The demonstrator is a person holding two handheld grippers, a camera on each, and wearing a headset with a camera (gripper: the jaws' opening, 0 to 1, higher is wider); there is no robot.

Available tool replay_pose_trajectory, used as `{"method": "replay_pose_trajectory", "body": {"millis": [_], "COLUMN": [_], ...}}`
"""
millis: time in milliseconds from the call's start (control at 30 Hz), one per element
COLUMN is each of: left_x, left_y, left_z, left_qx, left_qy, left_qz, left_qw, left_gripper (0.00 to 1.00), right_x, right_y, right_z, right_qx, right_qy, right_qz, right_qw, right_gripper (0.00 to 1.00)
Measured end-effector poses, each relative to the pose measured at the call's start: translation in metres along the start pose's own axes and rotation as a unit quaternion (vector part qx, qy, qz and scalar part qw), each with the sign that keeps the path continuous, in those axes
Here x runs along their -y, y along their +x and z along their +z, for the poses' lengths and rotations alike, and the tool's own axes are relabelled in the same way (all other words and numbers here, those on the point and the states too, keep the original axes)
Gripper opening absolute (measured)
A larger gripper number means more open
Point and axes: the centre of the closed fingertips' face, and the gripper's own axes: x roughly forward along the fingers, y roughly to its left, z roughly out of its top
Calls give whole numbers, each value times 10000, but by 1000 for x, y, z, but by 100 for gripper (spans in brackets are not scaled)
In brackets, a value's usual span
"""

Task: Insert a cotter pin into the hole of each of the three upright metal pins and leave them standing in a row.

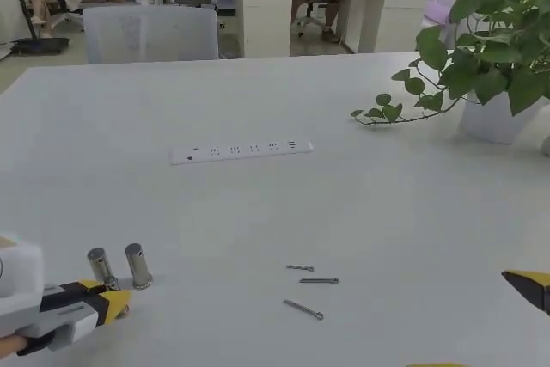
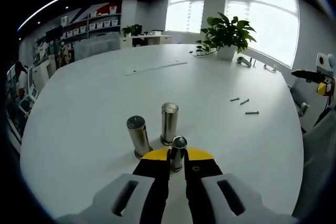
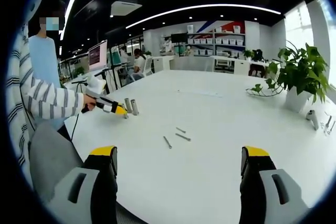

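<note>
**Pinning job barely begun: no cotter pin fitted yet**

At the left of the desk (image 1: 361, 212), my left gripper (image 2: 177, 160) has its jaws closed on one metal pin (image 2: 178, 143), just beside two more metal pins (image 2: 137, 136) that stand upright. The three cotter pins (image 1: 303, 308) lie loose mid-desk, well apart from them. At the right, my right gripper (image 3: 177, 174) hangs with its jaws wide, holding nothing. I judge all three insertions are left to do.

Head view high, forward-down; gripper views low, opposed (sharing cotter pins (image 1: 319, 281)).
</note>
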Motion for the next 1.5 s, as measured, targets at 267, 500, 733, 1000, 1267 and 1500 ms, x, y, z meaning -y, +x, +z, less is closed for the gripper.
{"method": "replay_pose_trajectory", "body": {"millis": [267, 500, 733, 1000, 1267, 1500], "left_x": [-1, -2, -3, 0, 5, 9], "left_y": [-1, -2, -4, -9, -17, -25], "left_z": [0, -1, -2, -6, -9, -8], "left_qx": [-52, -59, -104, -140, -106, -94], "left_qy": [9, -98, -54, 35, -12, -47], "left_qz": [63, 170, 287, 409, 533, 626], "left_qw": [10000, 9998, 9995, 9991, 9985, 9980], "left_gripper": [8, 7, 7, 7, 7, 7], "right_x": [1, 0, 0, 0, -1, -3], "right_y": [-1, -1, -1, -1, 0, 2], "right_z": [1, 2, 2, 2, 1, 1], "right_qx": [20, 40, 62, 81, 95, 125], "right_qy": [-3, 7, 15, 30, 43, 56], "right_qz": [-20, -27, -22, -10, 40, 89], "right_qw": [10000, 10000, 10000, 10000, 9999, 9999], "right_gripper": [99, 99, 99, 99, 99, 98]}}
